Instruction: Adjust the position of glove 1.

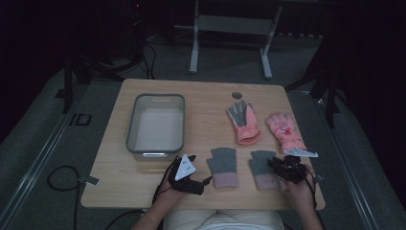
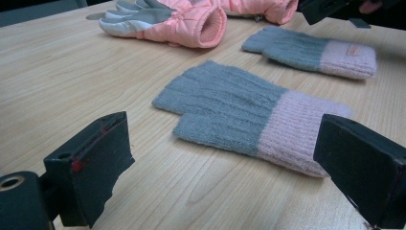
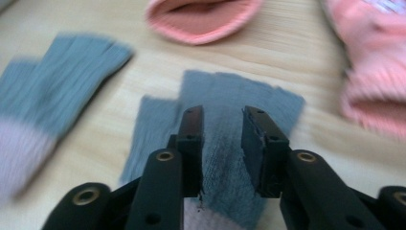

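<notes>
Two grey knit fingerless gloves with pink cuffs lie near the table's front edge. My left gripper is open wide, low over the wood, just left of the left-hand grey glove. My right gripper hangs close over the right-hand grey glove; its jaws stand a little apart and grip nothing. Farther back lie a pink padded glove with a grey palm and a second pink glove.
A grey plastic bin, empty inside, stands on the wooden table at the left. A round hole sits near the table's far edge. A metal stand frame is on the floor behind, with cables at the left.
</notes>
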### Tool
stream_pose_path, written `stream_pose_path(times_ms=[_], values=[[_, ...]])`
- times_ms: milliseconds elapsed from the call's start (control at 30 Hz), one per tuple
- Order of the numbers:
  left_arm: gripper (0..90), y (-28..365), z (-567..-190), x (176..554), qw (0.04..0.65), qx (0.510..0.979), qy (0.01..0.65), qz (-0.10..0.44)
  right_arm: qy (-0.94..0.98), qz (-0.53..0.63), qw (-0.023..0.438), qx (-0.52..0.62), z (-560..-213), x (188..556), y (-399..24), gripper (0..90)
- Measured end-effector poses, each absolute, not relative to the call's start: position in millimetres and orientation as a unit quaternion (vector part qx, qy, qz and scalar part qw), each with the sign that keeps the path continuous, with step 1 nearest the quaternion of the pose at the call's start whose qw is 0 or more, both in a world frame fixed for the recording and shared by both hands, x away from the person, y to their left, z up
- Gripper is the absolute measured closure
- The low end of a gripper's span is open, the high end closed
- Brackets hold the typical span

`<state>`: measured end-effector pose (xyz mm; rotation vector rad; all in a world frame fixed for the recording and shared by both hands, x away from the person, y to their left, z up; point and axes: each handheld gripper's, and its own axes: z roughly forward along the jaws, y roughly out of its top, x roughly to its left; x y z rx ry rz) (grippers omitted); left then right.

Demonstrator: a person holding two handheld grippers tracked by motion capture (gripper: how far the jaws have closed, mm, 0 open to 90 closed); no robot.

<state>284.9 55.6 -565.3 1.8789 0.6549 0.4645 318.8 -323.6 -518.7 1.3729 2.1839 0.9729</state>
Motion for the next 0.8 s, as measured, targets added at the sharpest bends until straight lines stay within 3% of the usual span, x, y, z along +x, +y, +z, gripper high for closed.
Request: stream_pose_path(times_ms=[200,533,733,767,800], values=[[4.9,55,-565,285,0.522,0.784,0.274,0.194,0.848,0.319,0.161,0.391,-517,326,-328,64.8],[4.7,57,-565,284,0.529,0.78,0.272,0.195,0.866,0.3,0.144,0.372,-534,328,-328,60.2],[4.7,57,-565,285,0.529,0.781,0.273,0.192,0.858,0.305,0.145,0.388,-542,325,-328,67.0],[4.7,57,-565,285,0.529,0.781,0.271,0.192,0.852,0.299,0.145,0.404,-541,325,-326,77.0],[4.7,57,-565,285,0.529,0.781,0.272,0.192,0.849,0.296,0.144,0.412,-541,325,-325,79.6]])
